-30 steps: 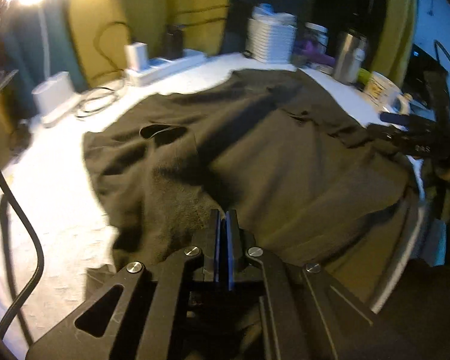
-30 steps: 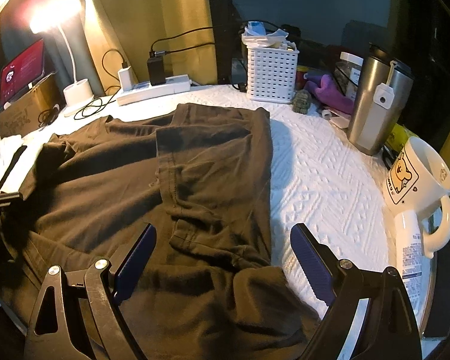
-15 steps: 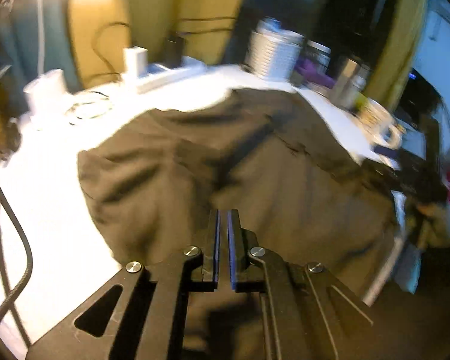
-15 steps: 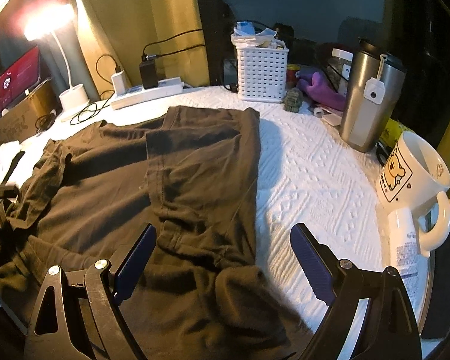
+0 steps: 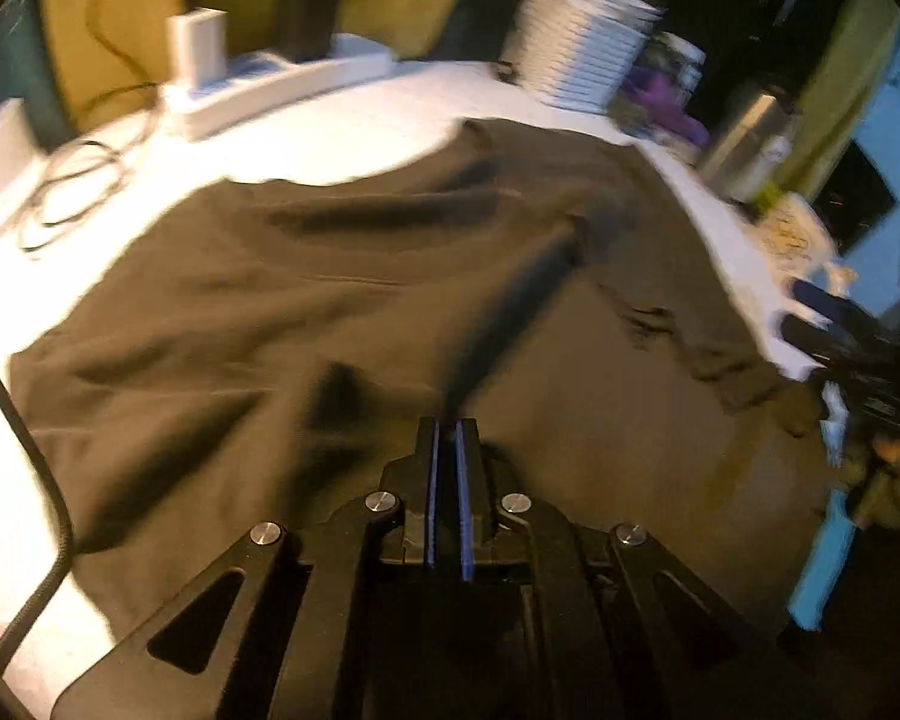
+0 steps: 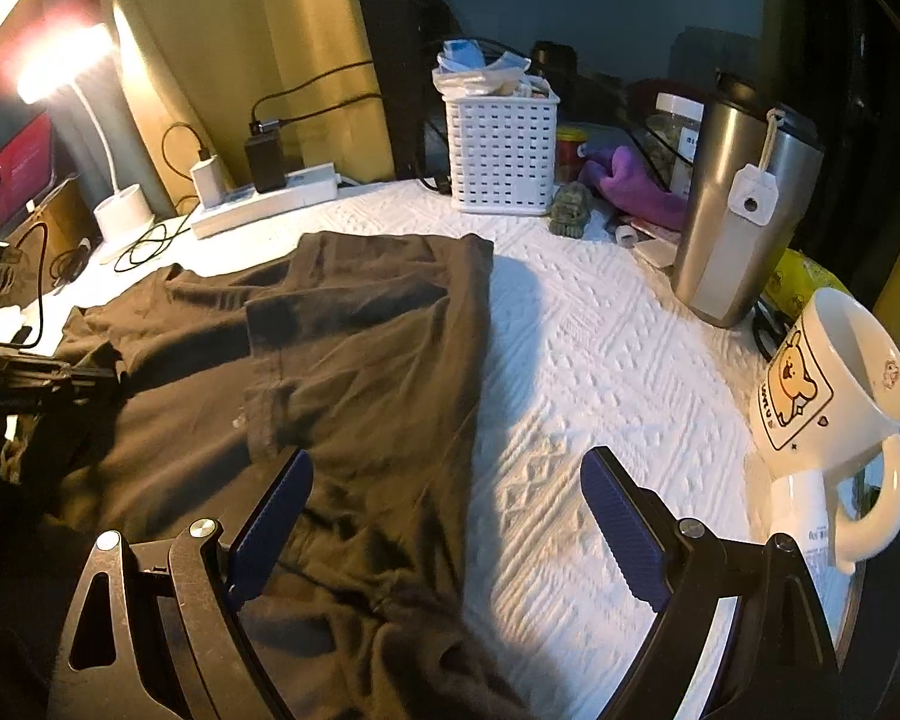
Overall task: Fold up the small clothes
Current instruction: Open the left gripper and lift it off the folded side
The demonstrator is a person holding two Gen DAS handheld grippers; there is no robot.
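Left wrist view. Left claw (image 5: 447, 438): jaws together, pitched steeply down over the near half of the shirt (image 5: 354, 312). A dark ridge of cloth runs up from the tips; blur hides whether a pinch of it sits between the pads. Shirt: dark, spread over the worktop (image 5: 342, 120), rumpled, likely being drawn across for a fold. Power strip (image 5: 282, 87) and basket (image 5: 588, 60) along the far edge. Right claw (image 5: 834, 336) at the right edge, a hand (image 5: 888, 468) behind it.

Right wrist view. Right claw (image 6: 444, 510): jaws wide apart, empty, angled down above the shirt's (image 6: 354, 372) right hem near the front edge, probably placed to take that hem. One side panel already lies folded inward. Left claw (image 6: 54, 375) low at the shirt's left edge. Tumbler (image 6: 732, 210) and mug (image 6: 828, 384) stand at the right edge, clear of the cloth.
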